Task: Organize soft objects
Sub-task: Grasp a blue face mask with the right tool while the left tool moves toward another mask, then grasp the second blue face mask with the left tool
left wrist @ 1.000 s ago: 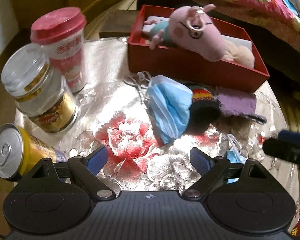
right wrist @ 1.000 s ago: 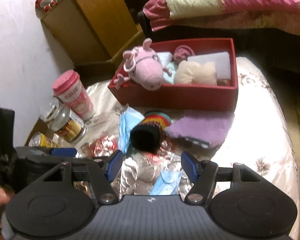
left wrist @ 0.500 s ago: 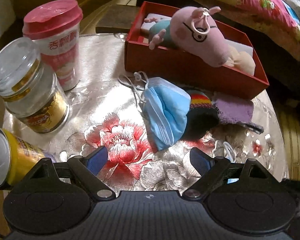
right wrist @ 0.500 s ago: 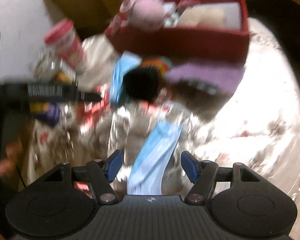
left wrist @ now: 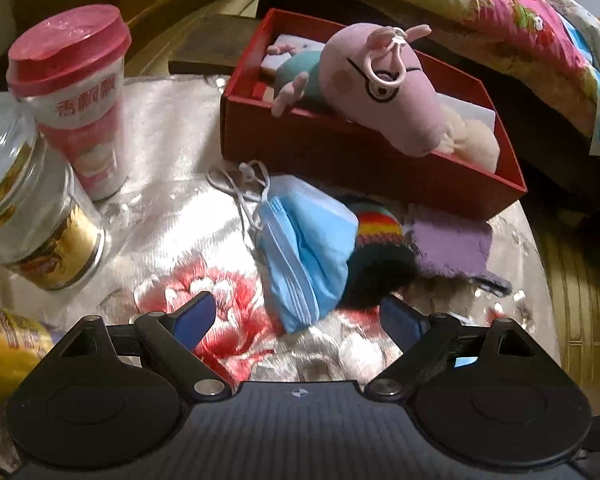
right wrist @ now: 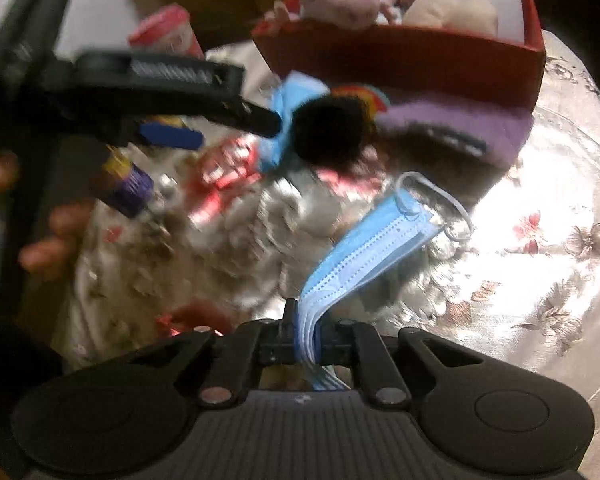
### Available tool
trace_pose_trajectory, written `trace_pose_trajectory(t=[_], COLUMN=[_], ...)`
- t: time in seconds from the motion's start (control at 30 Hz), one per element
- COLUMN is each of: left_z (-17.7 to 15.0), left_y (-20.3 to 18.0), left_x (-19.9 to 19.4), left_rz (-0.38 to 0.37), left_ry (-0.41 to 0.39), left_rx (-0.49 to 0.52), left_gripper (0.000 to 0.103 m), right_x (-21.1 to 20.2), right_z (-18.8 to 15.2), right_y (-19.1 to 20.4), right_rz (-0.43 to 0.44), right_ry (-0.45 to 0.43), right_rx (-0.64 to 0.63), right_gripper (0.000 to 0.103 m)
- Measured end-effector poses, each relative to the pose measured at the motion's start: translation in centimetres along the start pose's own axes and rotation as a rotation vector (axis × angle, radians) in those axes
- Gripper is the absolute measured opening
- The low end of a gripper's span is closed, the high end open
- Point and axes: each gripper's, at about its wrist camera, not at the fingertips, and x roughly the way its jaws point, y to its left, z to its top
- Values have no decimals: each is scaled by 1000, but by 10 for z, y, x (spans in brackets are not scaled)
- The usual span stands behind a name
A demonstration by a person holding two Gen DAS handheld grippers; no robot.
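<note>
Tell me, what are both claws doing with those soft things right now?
Right gripper just closed on a blue face mask. Left gripper open, above a second mask and knit sock. Red box unobstructed.
</note>
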Motion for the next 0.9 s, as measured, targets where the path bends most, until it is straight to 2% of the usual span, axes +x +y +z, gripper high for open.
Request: trace_pose_trajectory(t=[0.13, 0.23, 0.33, 0.37, 0.43, 0.57, 0.63, 0.73, 0.9], left_z=[-6, -11, -11, -10, -10, -8, -7, -9, -15], left_y=[-6, -11, -12, -11, -9, -7, -3, -4, -1], left_x=[12, 22, 33, 37, 40, 40, 39, 32, 10], left_rz=[41, 69, 75, 65, 68, 82, 64, 77, 36], left_ry=[1, -11, 12, 24, 24, 0, 8, 2, -1], left_rx=[74, 133, 138, 130, 121, 115, 94, 114, 99], left_gripper=[85, 77, 54, 49, 45, 26, 21, 15, 14], right_x=[-12, -16, -16, -16, -16, -17, -18, -20, -22], right_z=[8, 11, 12, 12, 12, 12, 12, 12, 17], right_y=[-8, -12, -15, -16, -17, -19, -18, -17, -14], right_rz=[39, 44, 58, 60, 60, 70, 73, 78, 91], right_ry=[-39, -53, -47, -45, -42, -45, -51, -58, -73], right_rx=[59, 82, 106, 108, 112, 119, 121, 122, 118], right_gripper=[0, 0, 0, 0, 0, 0, 0, 0, 0])
